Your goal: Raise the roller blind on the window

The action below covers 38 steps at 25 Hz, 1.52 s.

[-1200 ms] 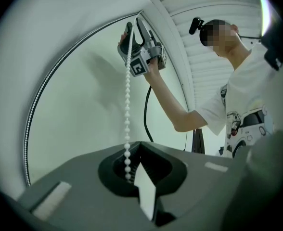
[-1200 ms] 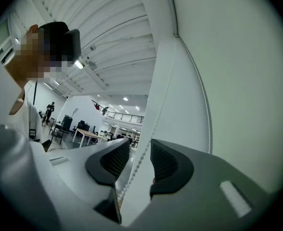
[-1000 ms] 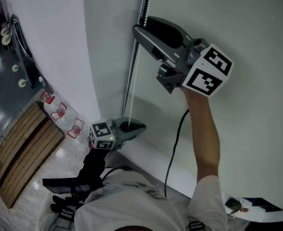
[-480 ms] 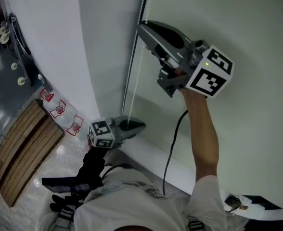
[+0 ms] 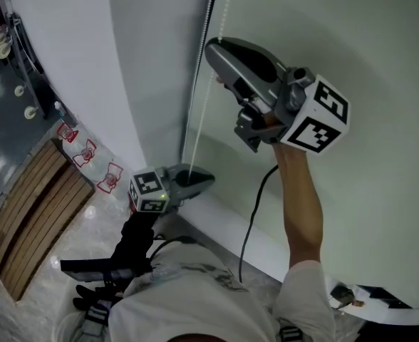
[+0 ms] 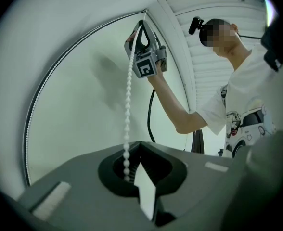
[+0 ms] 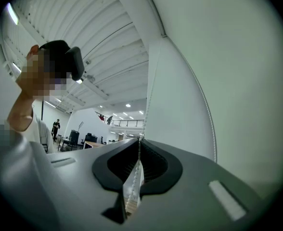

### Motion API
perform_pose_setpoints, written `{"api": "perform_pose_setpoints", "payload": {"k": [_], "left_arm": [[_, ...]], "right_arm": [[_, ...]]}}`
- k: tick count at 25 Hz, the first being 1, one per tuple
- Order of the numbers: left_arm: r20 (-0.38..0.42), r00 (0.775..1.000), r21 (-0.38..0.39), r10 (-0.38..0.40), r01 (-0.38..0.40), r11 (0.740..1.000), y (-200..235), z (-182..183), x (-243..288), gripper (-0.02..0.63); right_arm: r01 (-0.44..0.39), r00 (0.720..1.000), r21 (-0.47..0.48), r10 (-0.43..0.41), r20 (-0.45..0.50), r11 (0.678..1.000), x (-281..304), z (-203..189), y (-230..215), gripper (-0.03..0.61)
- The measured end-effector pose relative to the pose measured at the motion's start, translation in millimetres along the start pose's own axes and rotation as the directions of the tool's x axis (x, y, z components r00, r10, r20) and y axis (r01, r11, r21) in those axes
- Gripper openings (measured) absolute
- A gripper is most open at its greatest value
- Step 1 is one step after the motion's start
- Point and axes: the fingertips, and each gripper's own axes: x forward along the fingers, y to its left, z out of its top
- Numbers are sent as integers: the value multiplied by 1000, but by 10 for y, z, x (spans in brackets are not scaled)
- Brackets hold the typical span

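Note:
The pale roller blind point(image 5: 366, 41) fills the right of the head view. Beside it a white bead chain point(image 5: 208, 91) hangs from top to bottom. My right gripper point(image 5: 211, 48) is held high against the blind's edge. Its jaws have just been closing and now stand shut on the bead chain point(image 7: 146, 109), which runs in at the jaw tips point(image 7: 139, 141). My left gripper point(image 5: 208, 179) sits lower, just above the sill, also shut on the chain. In the left gripper view the bead chain point(image 6: 128, 105) stretches from the right gripper point(image 6: 140, 25) down into the left gripper point(image 6: 139, 146).
A white window sill point(image 5: 231, 230) runs under the blind. A black cable point(image 5: 256, 205) hangs along the person's right forearm. The chain's other run point(image 6: 45, 90) curves along the blind's edge. Down on the floor at left lie wooden slats point(image 5: 31, 219) and red-marked items point(image 5: 88, 152).
The right gripper's jaws went from open around the chain to shut on it, and the gripper dipped and rolled slightly. The left gripper held still.

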Motion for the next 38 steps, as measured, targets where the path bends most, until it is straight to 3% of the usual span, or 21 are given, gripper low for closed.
{"api": "perform_pose_setpoints", "payload": {"k": [14, 22, 25, 28, 31, 34, 38], "left_arm": [[-2, 1000, 19, 11, -11, 1000, 51, 59, -41, -3], [-2, 1000, 29, 15, -15, 999, 67, 92, -72, -3], [2, 1000, 31, 14, -14, 999, 67, 115, -73, -3], [4, 1000, 35, 13, -13, 999, 59, 120, -71, -3], [4, 1000, 38, 6, -6, 999, 51, 121, -51, -3], [3, 1000, 35, 1, -1, 999, 40, 109, -36, -3], [3, 1000, 24, 2, -2, 1000, 36, 73, -37, -3]], "right_arm": [[18, 987, 108, -1, -159, 994, -244, -1167, 256, 14], [31, 969, 244, 30, -244, 969, -406, -1927, 437, 15], [38, 979, 265, 17, -202, 964, -462, -1905, 406, 15], [43, 977, 185, -3, -212, 982, -463, -1876, 384, 22], [22, 973, 175, 19, -231, 984, -429, -1834, 346, 178], [17, 981, 187, 20, -193, 982, -375, -1624, 197, 181], [-4, 991, 133, 22, -135, 991, -217, -1149, 42, 179]]}}
